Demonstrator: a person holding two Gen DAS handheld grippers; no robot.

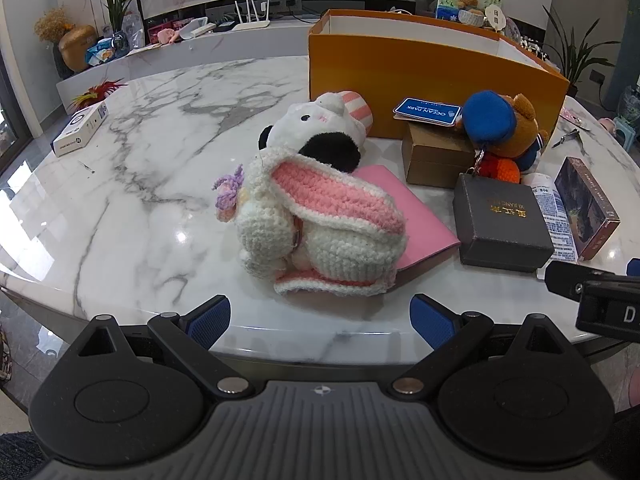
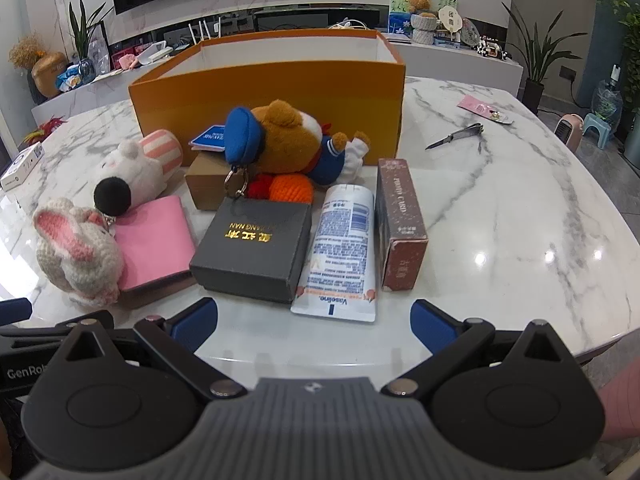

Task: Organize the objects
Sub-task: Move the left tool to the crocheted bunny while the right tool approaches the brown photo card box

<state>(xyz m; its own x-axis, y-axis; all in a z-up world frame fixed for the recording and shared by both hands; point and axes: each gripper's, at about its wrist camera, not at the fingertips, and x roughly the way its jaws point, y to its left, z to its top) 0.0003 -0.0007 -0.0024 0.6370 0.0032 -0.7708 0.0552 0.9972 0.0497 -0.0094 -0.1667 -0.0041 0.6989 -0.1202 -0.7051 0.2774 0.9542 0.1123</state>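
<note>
A pile of things lies on the marble table in front of an open orange box (image 1: 420,84) (image 2: 272,92). A crocheted white and pink rabbit (image 1: 316,232) (image 2: 76,252) rests against a pink box (image 1: 416,216) (image 2: 154,240). Behind it lies a white plush with a black nose (image 1: 320,128) (image 2: 128,172). A bear with a blue cap (image 1: 504,128) (image 2: 288,140) lies on a brown carton (image 1: 436,156). A dark grey box (image 1: 500,224) (image 2: 256,248), a Vaseline tube (image 2: 340,252) and a red card box (image 2: 400,224) lie nearer. My left gripper (image 1: 320,320) stands open just short of the rabbit. My right gripper (image 2: 314,324) stands open just short of the tube.
A white carton (image 1: 80,128) lies at the table's left edge. Nail clippers (image 2: 456,136) and a pink card (image 2: 484,108) lie at the far right. Bare marble spreads to the left of the rabbit and right of the card box. Shelves with plants stand behind.
</note>
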